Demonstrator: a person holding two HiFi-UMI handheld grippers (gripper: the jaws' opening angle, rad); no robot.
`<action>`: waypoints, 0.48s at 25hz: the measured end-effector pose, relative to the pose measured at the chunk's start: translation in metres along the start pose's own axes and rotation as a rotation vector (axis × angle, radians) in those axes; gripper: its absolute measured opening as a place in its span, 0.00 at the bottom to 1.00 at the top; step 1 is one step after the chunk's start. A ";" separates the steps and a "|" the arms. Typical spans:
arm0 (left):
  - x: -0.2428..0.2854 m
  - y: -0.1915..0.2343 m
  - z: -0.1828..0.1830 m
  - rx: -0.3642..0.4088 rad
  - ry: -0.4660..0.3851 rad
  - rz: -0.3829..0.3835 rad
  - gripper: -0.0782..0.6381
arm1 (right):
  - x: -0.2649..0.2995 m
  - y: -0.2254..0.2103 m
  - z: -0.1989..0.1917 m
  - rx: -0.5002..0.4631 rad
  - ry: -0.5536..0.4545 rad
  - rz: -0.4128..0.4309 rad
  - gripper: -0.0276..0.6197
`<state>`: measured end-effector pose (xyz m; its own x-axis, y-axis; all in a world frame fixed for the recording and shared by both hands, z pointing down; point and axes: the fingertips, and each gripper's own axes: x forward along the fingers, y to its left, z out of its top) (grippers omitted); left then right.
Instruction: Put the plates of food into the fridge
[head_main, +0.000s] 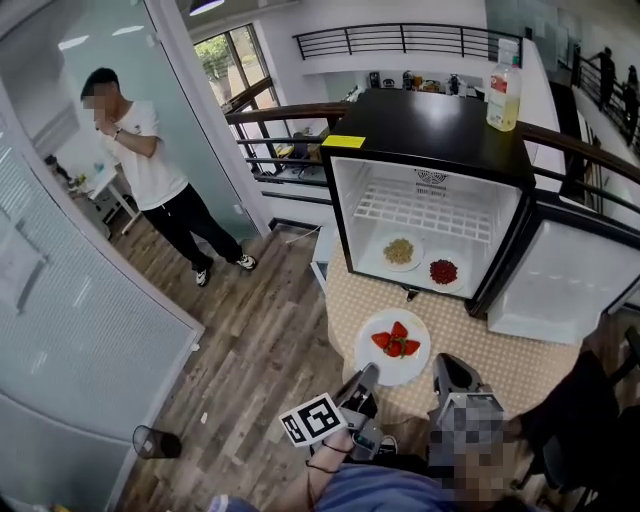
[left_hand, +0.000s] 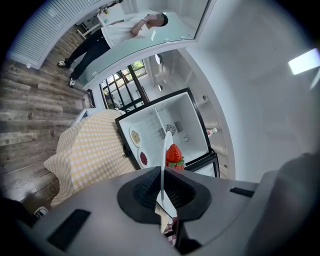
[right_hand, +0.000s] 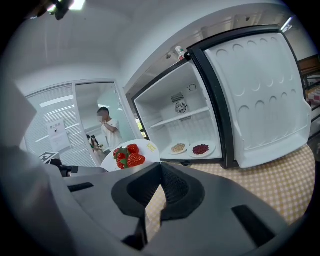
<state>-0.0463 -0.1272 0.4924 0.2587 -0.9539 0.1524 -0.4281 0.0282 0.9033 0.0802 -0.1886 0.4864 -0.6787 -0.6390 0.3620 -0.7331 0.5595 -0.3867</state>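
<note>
A white plate of strawberries (head_main: 393, 346) hangs over the checkered table, in front of the open black mini fridge (head_main: 430, 120). My left gripper (head_main: 368, 374) is shut on the plate's near rim; in the left gripper view the plate (left_hand: 164, 145) stands edge-on between the pads of the gripper (left_hand: 162, 169). My right gripper (head_main: 447, 362) hovers just right of the plate, shut with nothing in it (right_hand: 160, 166). Inside on the fridge floor sit a plate of pale beans (head_main: 399, 251) and a plate of red berries (head_main: 443, 271). The right gripper view shows the strawberry plate (right_hand: 131, 156) at its left.
The fridge door (head_main: 560, 285) stands swung open to the right. A bottle of yellow liquid (head_main: 503, 95) stands on the fridge top. A person (head_main: 150, 165) stands on the wooden floor at the left, near a glass partition. A small dark bin (head_main: 155, 442) sits on the floor.
</note>
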 end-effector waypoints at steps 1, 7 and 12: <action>0.002 0.000 0.001 -0.001 0.000 0.002 0.14 | 0.000 -0.002 -0.001 0.007 0.001 -0.002 0.07; 0.008 0.000 0.008 -0.024 -0.004 -0.007 0.14 | -0.004 -0.010 -0.006 0.030 0.012 -0.028 0.07; 0.017 0.004 0.012 -0.005 0.036 -0.019 0.14 | -0.002 -0.015 -0.008 0.047 0.001 -0.072 0.07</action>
<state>-0.0537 -0.1470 0.4937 0.2975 -0.9429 0.1495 -0.4182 0.0120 0.9083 0.0924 -0.1916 0.4982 -0.6240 -0.6764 0.3912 -0.7774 0.4865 -0.3988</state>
